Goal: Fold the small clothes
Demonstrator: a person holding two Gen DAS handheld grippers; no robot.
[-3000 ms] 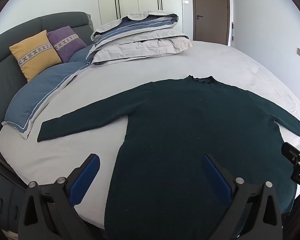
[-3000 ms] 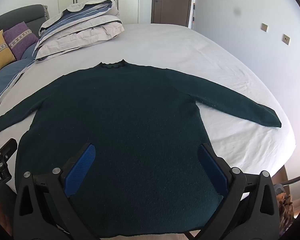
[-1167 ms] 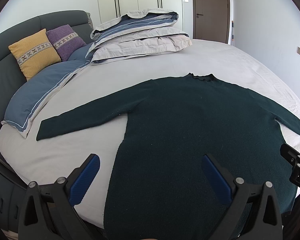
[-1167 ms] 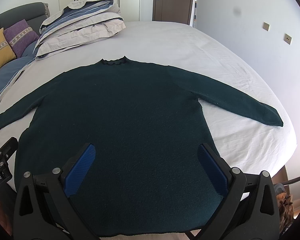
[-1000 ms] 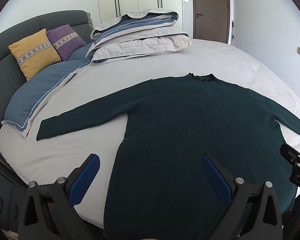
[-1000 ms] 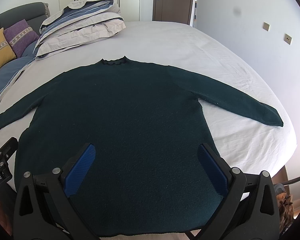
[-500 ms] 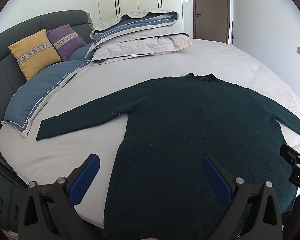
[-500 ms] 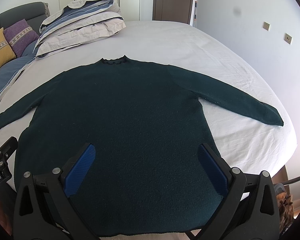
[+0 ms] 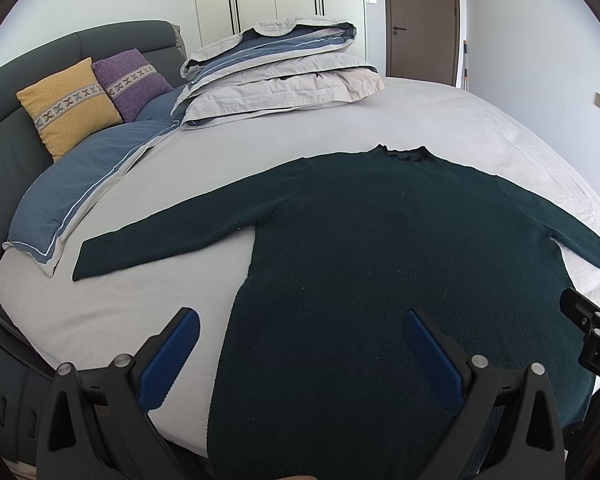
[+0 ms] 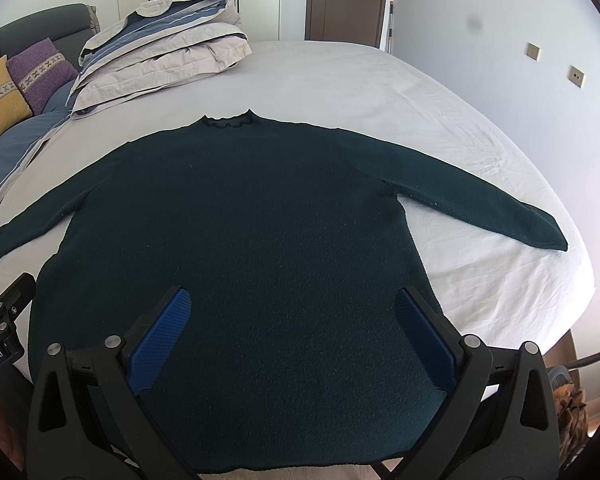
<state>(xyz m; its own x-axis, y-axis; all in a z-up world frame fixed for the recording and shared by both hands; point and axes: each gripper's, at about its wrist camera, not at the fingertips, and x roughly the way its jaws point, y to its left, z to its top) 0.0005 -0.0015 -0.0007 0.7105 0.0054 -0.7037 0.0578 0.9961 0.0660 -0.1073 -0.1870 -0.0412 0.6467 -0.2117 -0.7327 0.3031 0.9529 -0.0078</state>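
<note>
A dark green long-sleeved sweater (image 9: 380, 248) (image 10: 252, 216) lies flat on the white bed sheet, both sleeves spread out and the collar pointing away from me. My left gripper (image 9: 300, 322) hovers open above the hem's left part, with nothing between its blue pads. Over the hem's right part my right gripper (image 10: 290, 300) is open too, also holding nothing. The left sleeve end (image 9: 100, 258) lies near the pillow; the right sleeve end (image 10: 540, 232) reaches toward the bed's right edge.
A folded duvet stack (image 9: 284, 72) sits at the head of the bed. A blue pillow (image 9: 84, 184), a yellow cushion (image 9: 66, 108) and a purple one (image 9: 134, 82) lean against the grey headboard at left. A door (image 10: 344, 0) and wall stand behind.
</note>
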